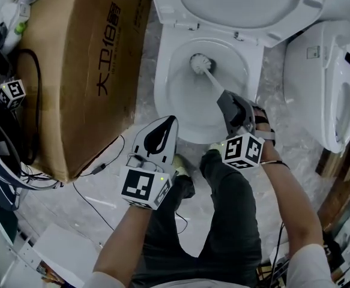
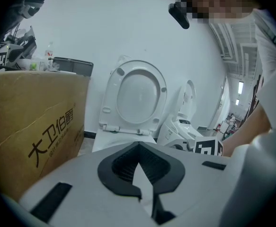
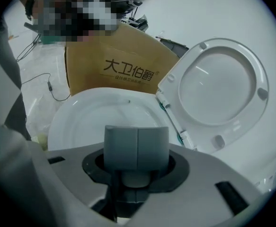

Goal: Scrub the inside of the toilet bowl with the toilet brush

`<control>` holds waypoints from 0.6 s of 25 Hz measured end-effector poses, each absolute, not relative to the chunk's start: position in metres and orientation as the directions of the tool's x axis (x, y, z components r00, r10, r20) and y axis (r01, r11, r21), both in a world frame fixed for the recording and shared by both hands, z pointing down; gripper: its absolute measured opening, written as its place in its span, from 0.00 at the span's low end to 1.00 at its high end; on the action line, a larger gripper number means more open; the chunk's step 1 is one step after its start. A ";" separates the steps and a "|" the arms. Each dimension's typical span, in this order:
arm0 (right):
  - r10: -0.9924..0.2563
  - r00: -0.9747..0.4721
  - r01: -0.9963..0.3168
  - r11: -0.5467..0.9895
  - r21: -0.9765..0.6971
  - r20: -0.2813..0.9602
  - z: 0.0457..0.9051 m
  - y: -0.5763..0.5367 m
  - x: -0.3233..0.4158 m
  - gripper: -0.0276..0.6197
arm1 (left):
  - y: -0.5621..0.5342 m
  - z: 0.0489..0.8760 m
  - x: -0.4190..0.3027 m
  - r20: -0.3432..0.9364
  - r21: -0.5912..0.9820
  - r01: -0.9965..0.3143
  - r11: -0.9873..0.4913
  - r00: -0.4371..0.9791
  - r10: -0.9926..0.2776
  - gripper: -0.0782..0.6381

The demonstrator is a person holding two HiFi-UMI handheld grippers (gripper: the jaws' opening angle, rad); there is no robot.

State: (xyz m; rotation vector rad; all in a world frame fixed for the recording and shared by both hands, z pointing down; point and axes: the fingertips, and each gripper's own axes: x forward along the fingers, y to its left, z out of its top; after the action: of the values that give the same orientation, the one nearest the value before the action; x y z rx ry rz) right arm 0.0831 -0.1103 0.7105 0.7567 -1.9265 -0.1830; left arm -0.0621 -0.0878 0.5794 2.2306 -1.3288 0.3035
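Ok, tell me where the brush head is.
Head view: the brush head is inside the bowl, near its back wall, on the handle held by the right gripper.

Floor (image 1: 72,207): being crossed by a thin cable (image 1: 99,168).
Wall (image 2: 128,22): white, being lit evenly.
Box (image 1: 72,71): being kept on the floor, left.
Second toilet (image 1: 334,95): being kept at right.
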 end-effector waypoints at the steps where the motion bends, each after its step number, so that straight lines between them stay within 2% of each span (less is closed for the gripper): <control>1: -0.582 -0.279 -0.421 0.789 0.447 0.764 0.709 -0.114 0.089 0.29 | -0.089 0.580 -0.062 0.441 0.321 -0.868 -0.380 0.492 -0.751 0.12; 9: -0.568 -0.200 -0.366 0.799 0.477 0.799 0.699 -0.119 0.130 0.29 | -0.094 0.571 -0.052 0.442 0.337 -0.861 -0.381 0.502 -0.744 0.12; 15: -0.511 -0.099 -0.327 0.827 0.457 0.854 0.696 -0.096 0.158 0.28 | -0.088 0.559 -0.050 0.454 0.345 -0.860 -0.377 0.504 -0.735 0.12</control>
State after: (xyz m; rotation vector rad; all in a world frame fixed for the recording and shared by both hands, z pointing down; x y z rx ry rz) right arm 0.1583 -0.0959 0.6960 0.6563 -1.7039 -0.1755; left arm -0.0497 -0.0885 0.5592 2.2080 -1.3021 0.3035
